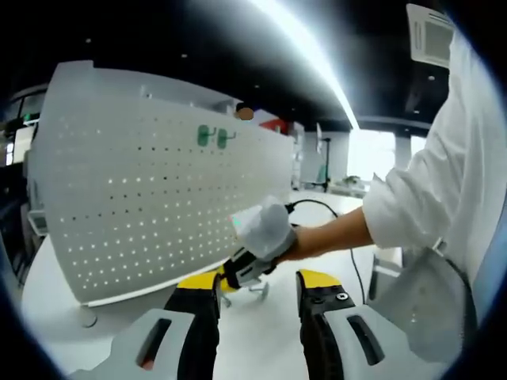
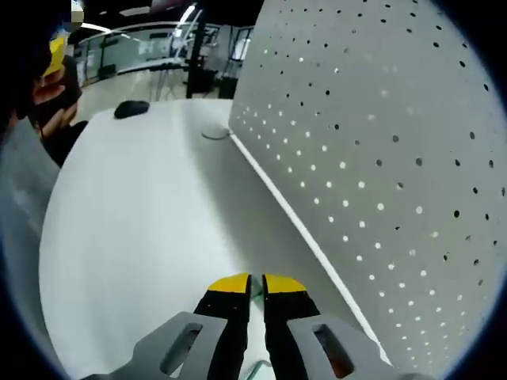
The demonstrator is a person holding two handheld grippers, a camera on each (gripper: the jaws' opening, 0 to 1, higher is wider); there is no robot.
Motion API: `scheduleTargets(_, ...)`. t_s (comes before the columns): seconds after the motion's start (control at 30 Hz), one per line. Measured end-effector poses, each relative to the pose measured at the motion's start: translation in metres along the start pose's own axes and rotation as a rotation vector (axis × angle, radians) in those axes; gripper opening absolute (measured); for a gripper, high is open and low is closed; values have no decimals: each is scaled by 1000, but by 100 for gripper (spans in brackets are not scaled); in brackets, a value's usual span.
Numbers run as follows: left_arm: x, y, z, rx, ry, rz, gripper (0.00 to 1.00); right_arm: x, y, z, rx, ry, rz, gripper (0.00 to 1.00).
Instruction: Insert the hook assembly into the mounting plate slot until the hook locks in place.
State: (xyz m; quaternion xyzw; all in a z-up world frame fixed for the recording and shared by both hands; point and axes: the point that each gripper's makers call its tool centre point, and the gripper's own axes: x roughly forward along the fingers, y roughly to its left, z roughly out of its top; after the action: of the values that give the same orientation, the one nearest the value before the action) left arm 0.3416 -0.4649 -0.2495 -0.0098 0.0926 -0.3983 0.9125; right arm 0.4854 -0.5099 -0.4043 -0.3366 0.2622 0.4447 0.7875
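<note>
Left gripper (image 1: 257, 294) jaws apart, nothing between. Right gripper (image 2: 256, 285) jaws almost closed; glassy bit low between them, cannot tell if it is hook or if held. Pegboard (image 1: 158, 190) upright on table (image 2: 142, 237), two green hooks (image 1: 214, 136) near top. Risk: right gripper low by board foot; hook tilted meets hole crooked, jams, pushes board over.

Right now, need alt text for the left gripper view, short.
A white perforated pegboard stands upright on a white table, with two green hooks already mounted near its top. The right gripper, held in a white-gloved hand, reaches in low near the board's base. The left gripper rises from the bottom, jaws apart.
</note>
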Motion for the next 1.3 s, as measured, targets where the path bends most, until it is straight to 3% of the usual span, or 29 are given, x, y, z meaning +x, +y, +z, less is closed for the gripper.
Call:
scheduleTargets(0.13,-1,2,1,-6,-5,6,40,2,0,-1,-12,9,6,3)
scheduleTargets(0.57,-3,2,1,-5,-10,12,39,13,6,-4,-168,82,50,2)
scheduleTargets(0.87,-3,1,3,-6,-15,11,39,11,2,-8,-206,109,48,0)
scheduleTargets(1.13,-3,0,4,-5,-17,9,39,2,0,-9,-173,93,43,0)
scheduleTargets(1.3,-2,-1,5,-4,-18,5,39,-12,-5,3,-82,27,20,0)
